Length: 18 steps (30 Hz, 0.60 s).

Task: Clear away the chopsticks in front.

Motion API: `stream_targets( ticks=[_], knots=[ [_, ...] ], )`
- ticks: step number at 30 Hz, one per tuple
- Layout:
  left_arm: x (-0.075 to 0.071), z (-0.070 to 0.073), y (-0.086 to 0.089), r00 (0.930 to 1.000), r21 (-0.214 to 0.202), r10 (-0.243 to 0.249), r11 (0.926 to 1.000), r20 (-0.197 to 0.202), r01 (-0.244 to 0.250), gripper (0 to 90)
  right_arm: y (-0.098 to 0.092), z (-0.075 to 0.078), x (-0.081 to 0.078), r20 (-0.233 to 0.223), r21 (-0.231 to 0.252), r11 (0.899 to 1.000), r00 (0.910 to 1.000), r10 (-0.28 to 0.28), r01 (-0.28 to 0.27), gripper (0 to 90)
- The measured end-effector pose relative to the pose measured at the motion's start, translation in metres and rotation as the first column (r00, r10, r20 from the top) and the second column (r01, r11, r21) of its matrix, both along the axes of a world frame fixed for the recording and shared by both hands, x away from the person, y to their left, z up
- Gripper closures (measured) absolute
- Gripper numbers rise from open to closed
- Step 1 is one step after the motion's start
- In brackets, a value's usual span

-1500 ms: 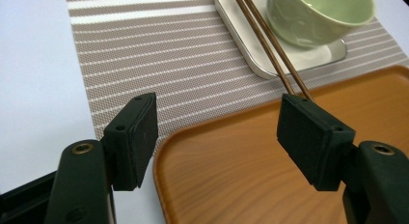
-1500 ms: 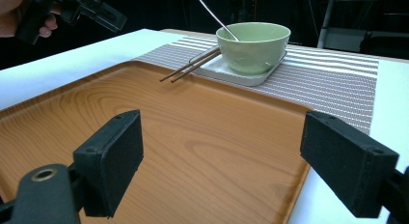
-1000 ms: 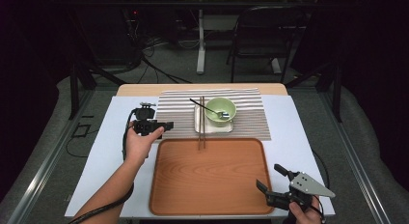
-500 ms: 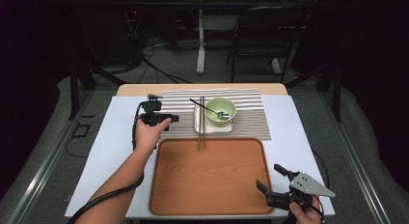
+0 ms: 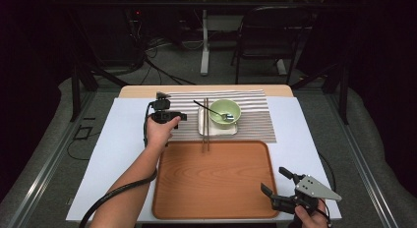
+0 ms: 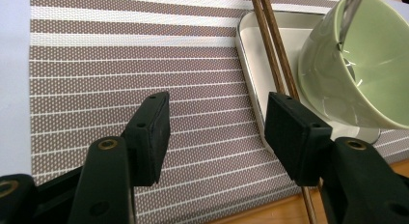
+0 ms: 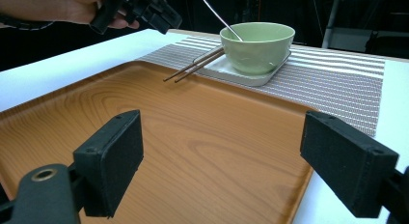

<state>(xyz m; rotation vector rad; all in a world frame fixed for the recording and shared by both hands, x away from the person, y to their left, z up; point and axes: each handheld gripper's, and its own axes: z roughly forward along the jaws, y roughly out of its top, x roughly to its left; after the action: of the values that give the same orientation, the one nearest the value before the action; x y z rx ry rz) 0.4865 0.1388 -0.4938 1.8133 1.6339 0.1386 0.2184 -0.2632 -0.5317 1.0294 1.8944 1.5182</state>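
Left gripper [image 5: 169, 116] hovers over striped placemat [image 5: 255, 121], jaws apart w/ nothing between them, and they've just been closing some. Chopsticks [image 5: 206, 125] lie just beside it, across white plate [image 5: 202, 126] w/ tips over wooden tray [image 5: 216, 181] edge. Green bowl [image 5: 225, 112] w/ spoon [image 5: 210, 109] sits on the plate. Right gripper [image 5: 281, 188] jaws wide apart, empty, over tray's near right corner.

Our left gripper [image 6: 212, 132], jaws just narrowing around nothing, hovers over the striped mat [image 6: 120, 64]; chopsticks [image 6: 272, 45] apparently rest on the white dish [image 6: 255, 64] beside the green bowl [image 6: 361, 84].
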Motion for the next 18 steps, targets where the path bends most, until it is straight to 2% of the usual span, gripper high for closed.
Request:
stream_targets(
  ticks=[9,12,18],
  knots=[
    [0.011,-0.002,-0.018,0.9989,-0.021,-0.041,0.9990,-0.022,0.040,47.6,0.000,0.000,0.000,0.000,0.000,1.000,1.0000,0.004,-0.004,14.6],
    [0.014,-0.004,-0.028,0.9983,0.003,-0.040,0.9992,-0.043,0.040,49.9,0.000,0.000,0.001,-0.002,0.000,1.000,1.0000,0.005,-0.005,14.6],
    [0.018,-0.011,-0.040,0.9972,0.004,-0.040,0.9992,-0.062,0.041,52.0,-0.001,0.000,0.001,-0.003,0.001,1.000,1.0000,0.008,-0.008,14.6]
  ],
)
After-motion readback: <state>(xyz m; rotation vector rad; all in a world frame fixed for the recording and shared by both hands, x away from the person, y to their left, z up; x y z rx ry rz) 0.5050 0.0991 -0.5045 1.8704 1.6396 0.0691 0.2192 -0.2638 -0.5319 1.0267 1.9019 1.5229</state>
